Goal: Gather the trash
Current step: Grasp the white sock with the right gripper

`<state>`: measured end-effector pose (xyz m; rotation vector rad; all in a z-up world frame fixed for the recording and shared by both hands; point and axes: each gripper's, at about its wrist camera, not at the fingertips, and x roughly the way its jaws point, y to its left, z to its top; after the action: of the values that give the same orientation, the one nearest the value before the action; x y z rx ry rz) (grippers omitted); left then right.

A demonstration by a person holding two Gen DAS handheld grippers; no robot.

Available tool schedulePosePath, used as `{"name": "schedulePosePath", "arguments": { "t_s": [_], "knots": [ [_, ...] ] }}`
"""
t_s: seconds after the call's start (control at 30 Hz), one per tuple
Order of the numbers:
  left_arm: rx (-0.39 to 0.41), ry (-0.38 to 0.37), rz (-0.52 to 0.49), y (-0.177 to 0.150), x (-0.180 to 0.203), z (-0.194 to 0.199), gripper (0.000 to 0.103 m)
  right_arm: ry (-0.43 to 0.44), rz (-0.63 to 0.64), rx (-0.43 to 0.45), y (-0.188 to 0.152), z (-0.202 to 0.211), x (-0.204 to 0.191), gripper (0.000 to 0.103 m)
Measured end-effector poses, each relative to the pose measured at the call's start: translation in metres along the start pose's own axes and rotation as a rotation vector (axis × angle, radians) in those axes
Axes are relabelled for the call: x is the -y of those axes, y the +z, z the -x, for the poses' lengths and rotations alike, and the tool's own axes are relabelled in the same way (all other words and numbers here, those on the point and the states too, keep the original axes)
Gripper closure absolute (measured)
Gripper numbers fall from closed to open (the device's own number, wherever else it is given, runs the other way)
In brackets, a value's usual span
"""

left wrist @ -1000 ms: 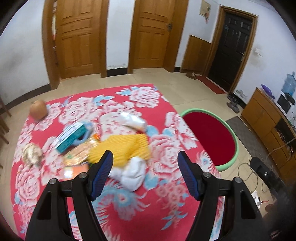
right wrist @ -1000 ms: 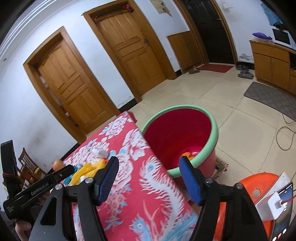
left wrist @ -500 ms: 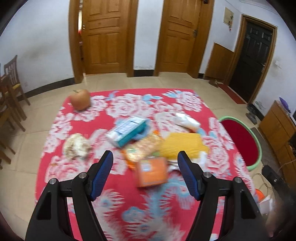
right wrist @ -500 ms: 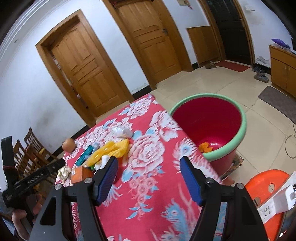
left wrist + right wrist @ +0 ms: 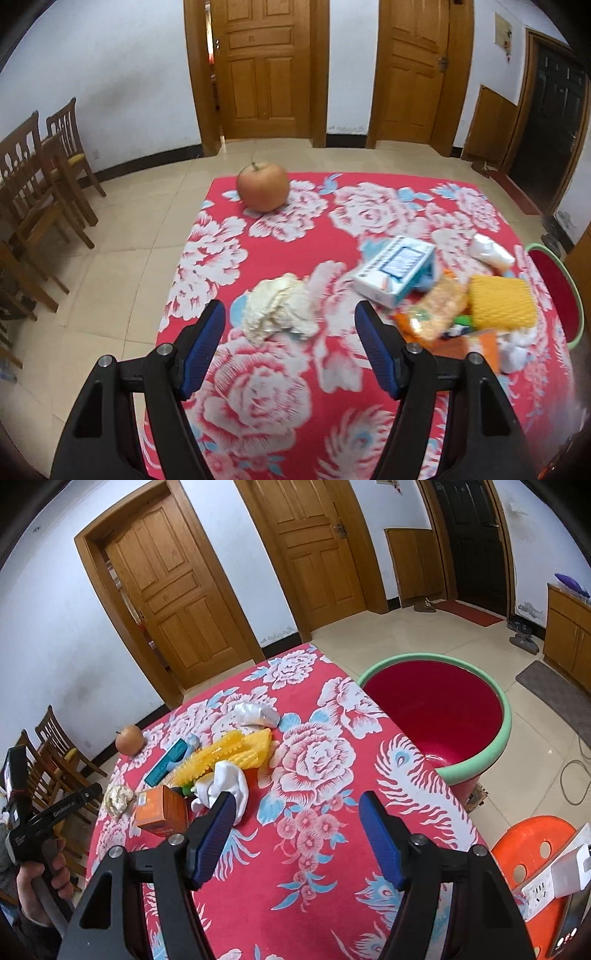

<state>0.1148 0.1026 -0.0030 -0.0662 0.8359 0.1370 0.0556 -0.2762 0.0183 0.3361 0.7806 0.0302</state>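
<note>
Swung leftward, left gripper now frames what looks like crumpled paper; both grippers released, empty.

On the table before me, a crumpled paper wad lies nearest my left gripper. An apple sits far behind it. Right of the wad lies a box, and beyond the table's right edge a tub.

I see a table under a red floral cloth: apple at eleven o'clock, crumpled paper wad centre, boxes, wrappers and a yellow cloth piled at three.
</note>
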Motion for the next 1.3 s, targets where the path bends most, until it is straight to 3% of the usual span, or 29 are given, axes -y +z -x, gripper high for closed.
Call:
{"name": "schedulePosePath", "arguments": {
  "t_s": [0.43,0.8,1.13,1.3],
  "knots": [
    [-0.08,-0.05,0.053,-0.007,-0.017,-0.057,0.031,-0.009,0.11,-0.043,0.001,-0.029,-0.049,0.031],
    [-0.115,-0.107,0.081,-0.011,-0.021,-0.071,0.034,0.031,0.161,-0.122,-0.001,-0.081,-0.076,0.031],
    [-0.099,-0.094,0.078,-0.014,-0.022,-0.071,0.041,0.058,0.152,-0.183,-0.009,-0.108,-0.072,0.041],
    [-0.092,-0.083,0.067,-0.013,-0.021,-0.07,0.051,0.062,0.191,-0.189,-0.011,-0.113,-0.077,0.05]
  ]
}}
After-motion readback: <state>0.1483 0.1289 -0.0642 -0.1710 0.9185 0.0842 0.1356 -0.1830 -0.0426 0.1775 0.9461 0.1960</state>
